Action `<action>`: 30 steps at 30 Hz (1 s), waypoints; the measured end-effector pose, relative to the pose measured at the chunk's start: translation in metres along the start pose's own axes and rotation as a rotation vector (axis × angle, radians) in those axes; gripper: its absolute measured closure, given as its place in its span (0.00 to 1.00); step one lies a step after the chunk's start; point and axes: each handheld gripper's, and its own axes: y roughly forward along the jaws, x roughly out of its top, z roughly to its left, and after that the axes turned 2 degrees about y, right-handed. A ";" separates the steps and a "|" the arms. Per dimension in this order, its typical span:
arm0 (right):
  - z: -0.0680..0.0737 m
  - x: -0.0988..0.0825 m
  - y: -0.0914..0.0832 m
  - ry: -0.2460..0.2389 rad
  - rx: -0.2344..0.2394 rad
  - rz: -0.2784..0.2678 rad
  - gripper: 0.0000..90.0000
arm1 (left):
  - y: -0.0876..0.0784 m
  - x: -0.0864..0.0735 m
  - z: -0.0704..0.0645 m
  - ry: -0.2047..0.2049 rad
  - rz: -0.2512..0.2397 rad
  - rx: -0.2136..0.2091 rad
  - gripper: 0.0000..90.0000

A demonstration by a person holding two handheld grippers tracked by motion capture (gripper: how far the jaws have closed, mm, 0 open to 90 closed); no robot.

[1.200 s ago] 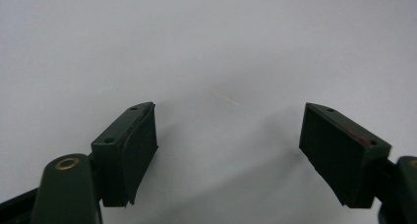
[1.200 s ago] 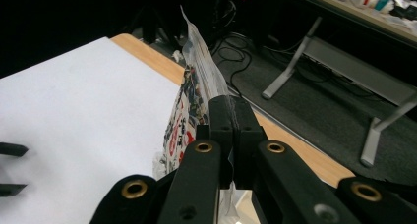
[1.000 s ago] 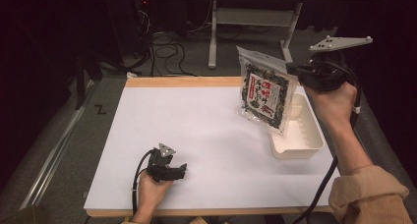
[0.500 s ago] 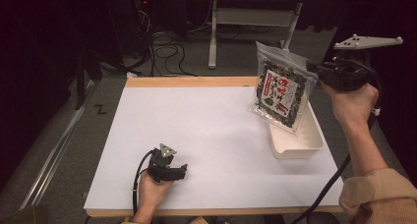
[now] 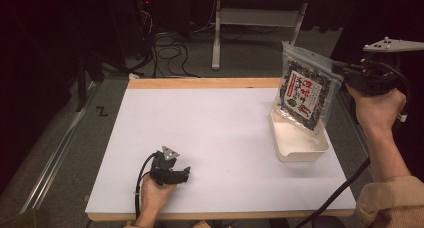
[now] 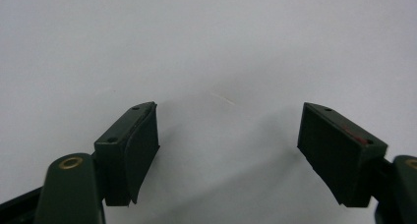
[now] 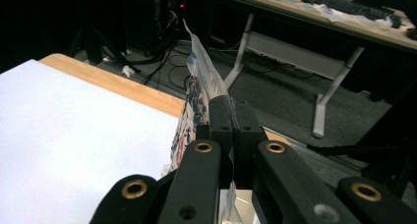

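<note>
Right hand-held gripper [image 5: 345,78] clamped on edge of snack bag [image 5: 304,93], hanging upright over white tray [image 5: 300,150] at bench [image 5: 220,123] right side. Left hand-held gripper [image 5: 184,175] wide open, empty, resting on bench.

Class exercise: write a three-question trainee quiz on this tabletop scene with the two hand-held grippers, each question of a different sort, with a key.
1. True or false: the right gripper has its fingers shut on the snack packet.
2. Multiple choice: where does the packet hang? A) flat on the white table; B) over the white tray; C) under the left gripper.
3. Fill in: the left gripper's fingers are ____, with nothing between them.

Key: 1 true; 2 B; 3 open.
</note>
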 end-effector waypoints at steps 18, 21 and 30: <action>-0.012 -0.016 0.016 0.012 -0.062 0.029 1.00 | 0.000 0.000 -0.001 0.005 0.002 0.000 0.27; -0.010 -0.018 0.023 0.009 -0.060 0.042 1.00 | 0.000 -0.001 0.000 0.002 0.003 -0.001 0.27; -0.008 -0.031 0.036 0.018 -0.049 0.065 1.00 | 0.000 -0.001 0.000 -0.003 -0.002 0.002 0.27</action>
